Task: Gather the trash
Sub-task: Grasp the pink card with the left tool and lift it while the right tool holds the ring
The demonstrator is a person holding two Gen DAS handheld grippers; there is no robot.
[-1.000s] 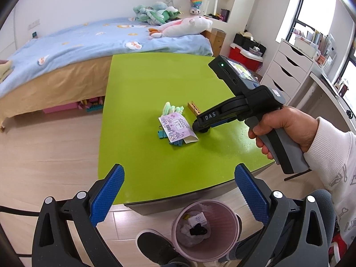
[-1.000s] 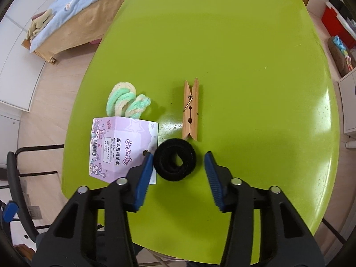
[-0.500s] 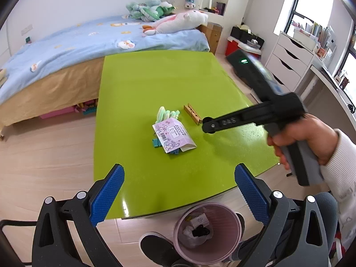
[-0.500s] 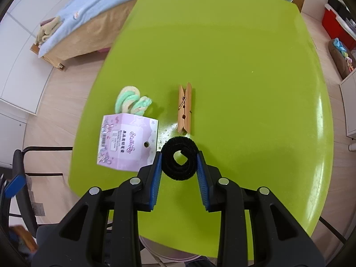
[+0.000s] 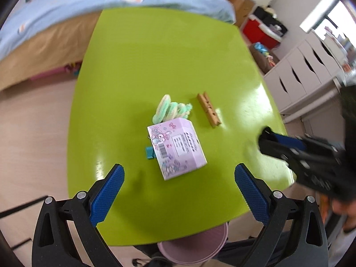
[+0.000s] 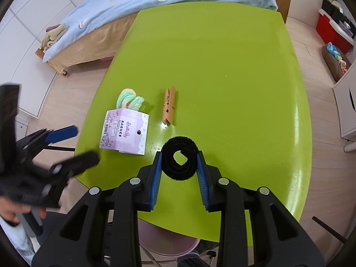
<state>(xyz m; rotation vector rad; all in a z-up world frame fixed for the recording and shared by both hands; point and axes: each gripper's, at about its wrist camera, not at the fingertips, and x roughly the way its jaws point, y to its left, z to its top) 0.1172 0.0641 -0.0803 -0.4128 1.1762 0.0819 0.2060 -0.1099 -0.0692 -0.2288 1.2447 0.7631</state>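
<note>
Left tool (image 5: 179,191) hovers spread wide above the near edge of the lime-green bench (image 5: 155,55), gripping nothing — its ribbed blue pads frame a lilac printed card packet (image 5: 176,148) that lies flat just ahead, long axis running away and slightly rightward. A teal clip (image 5: 150,152) peeks from under the packet's left edge; fuzzy mint-and-cream hair ties (image 5: 171,110) bunch at its far end, and a wooden clothespin (image 5: 209,112) lies beside them to the right. The rim of a pink waste bin (image 5: 193,248) shows below the bench's near edge, almost directly under this tool.

To the right, the right tool (image 6: 179,173) is closed narrow on a black fuzzy coiled ring (image 6: 179,161), the soft pile squeezed between both pads and apparently lifted clear of the glossy top. In its view the bin (image 6: 164,239) sits beneath and behind the pads, so the drop likely calls for drawing back toward the person and down — the bench lip stands between ring and bin. The left tool is the nearer one to the packet, judged the next piece to go.
</note>
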